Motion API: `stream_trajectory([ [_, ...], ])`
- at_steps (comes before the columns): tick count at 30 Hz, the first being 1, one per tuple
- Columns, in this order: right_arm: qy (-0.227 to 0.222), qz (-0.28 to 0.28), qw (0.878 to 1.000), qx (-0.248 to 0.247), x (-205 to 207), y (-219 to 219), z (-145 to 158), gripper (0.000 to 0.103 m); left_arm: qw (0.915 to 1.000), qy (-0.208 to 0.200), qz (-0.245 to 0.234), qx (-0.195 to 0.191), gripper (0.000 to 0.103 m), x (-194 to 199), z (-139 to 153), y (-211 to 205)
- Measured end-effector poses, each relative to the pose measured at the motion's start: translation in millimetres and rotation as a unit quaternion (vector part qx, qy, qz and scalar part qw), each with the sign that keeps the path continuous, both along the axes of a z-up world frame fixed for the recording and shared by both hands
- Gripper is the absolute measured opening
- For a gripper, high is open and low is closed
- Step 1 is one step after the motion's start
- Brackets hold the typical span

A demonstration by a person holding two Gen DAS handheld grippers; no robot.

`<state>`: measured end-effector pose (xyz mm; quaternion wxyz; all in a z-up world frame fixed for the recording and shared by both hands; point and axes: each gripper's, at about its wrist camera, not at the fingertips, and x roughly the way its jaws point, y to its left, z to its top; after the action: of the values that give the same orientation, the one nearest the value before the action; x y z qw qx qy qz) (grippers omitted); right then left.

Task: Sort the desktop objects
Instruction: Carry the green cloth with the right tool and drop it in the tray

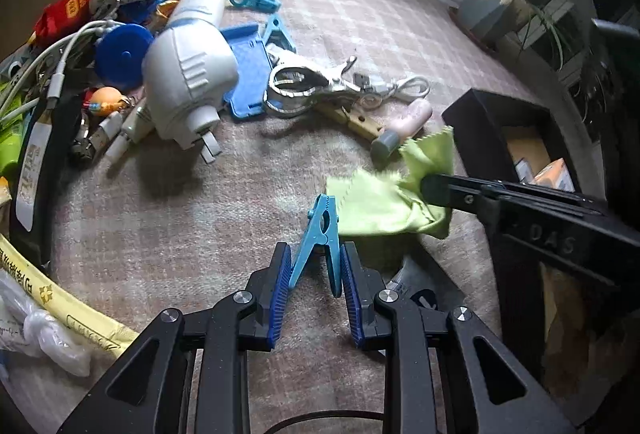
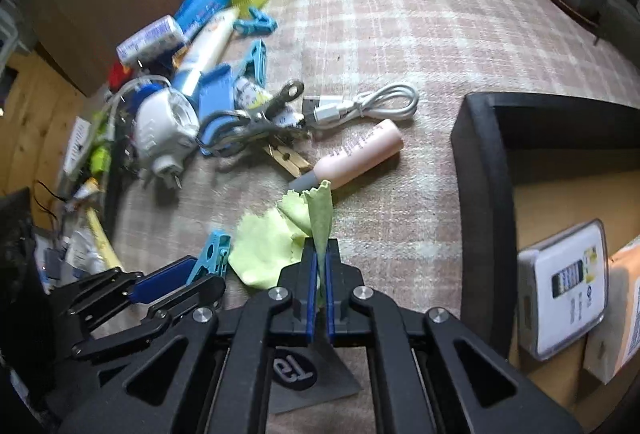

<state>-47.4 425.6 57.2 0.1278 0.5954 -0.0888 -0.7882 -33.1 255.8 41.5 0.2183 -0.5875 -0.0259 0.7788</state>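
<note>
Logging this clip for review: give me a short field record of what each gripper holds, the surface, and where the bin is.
left gripper: shut on blue clothespin
right gripper: shut on green cloth, a fold pinched upright between the pads
surface: pink plaid mat
bin: black box, right of the grippers, holds packages
unsorted pile: far left of mat, includes white adapter

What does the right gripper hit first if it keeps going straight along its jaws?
Probably the pink bottle. The right gripper, shut on the green cloth, points up the plaid mat toward the bottle's grey cap end. Depth is unclear; it might pass over it.
</note>
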Motion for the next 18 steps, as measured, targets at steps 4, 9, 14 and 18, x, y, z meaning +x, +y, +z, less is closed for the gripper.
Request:
stream_trajectory([
  [4, 0.011, -0.012, 1.000, -0.003, 3.5, 6.1, 12.9, 0.004, 0.9999, 0.006, 0.009, 0.002, 0.024, -1.7, 8.4, -9.3],
  [9, 0.013, -0.027, 0.999, -0.021, 2.5, 29.9, 31.8, 0.004, 0.9999, 0.011, 0.004, 0.008, 0.024, 0.6, 19.6, 0.0],
  [14, 0.033, -0.046, 0.998, -0.018, 20.6, 56.7, 49.4, 0.004, 0.9984, 0.026, -0.045, 0.024, 0.024, 7.5, 43.5, 32.5],
  [18, 0.045, -0.091, 0.995, -0.022, 50.2, 99.9, 67.7, 0.004, 0.9939, 0.033, -0.097, 0.040, 0.024, 18.4, 57.9, 74.9],
])
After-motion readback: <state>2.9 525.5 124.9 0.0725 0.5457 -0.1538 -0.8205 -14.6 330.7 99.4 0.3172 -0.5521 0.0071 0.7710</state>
